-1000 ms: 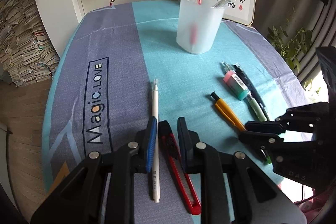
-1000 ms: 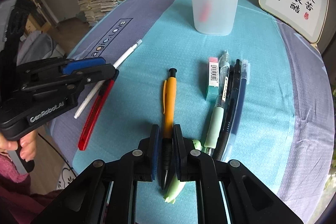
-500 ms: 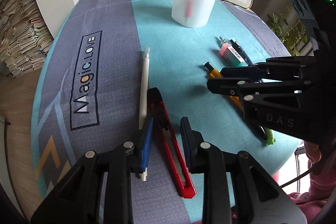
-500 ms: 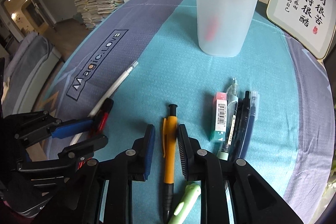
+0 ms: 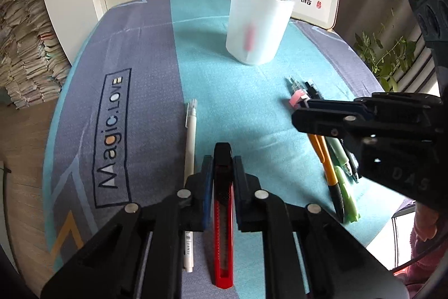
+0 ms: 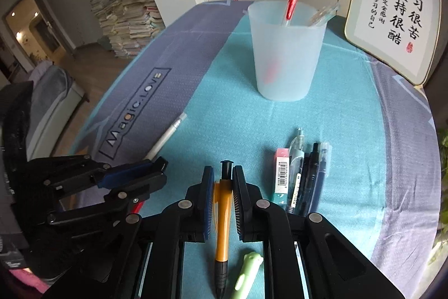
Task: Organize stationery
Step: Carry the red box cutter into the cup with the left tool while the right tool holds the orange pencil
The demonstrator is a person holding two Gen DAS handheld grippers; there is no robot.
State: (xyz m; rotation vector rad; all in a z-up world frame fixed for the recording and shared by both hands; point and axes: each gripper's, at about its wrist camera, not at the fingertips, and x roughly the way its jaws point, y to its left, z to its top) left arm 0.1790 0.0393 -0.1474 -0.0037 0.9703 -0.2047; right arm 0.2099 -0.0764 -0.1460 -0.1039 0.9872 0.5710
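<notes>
Task's barely started – the frosted cup [image 6: 287, 52] far ahead of both tools is holding just a red pen [image 6: 292, 0] and a clear one [image 6: 323, 14]; everything else is lying on the bench [image 6: 224, 108].

My left tool [image 5: 221, 167] is straddling the red utility knife [image 5: 223, 215], jaws narrowed close to its sides – can't tell if they're gripping yet. My right tool [image 6: 223, 184] is doing the same w/ the orange pen [image 6: 222, 217], pads right against the barrel, pen apparently resting on the cloth.

Left to go: white pen [image 5: 190, 159] just left of the knife, green pen [image 6: 247, 273] beside the orange one, eraser [image 6: 280, 173] and a bundle of dark pens [image 6: 310, 181] to the right tool's right.

In the way – the two tools are working close together, and the white pen is touching or nearly touching my left tool's finger. Framed calligraphy [image 6: 392, 13] is standing behind the cup.
</notes>
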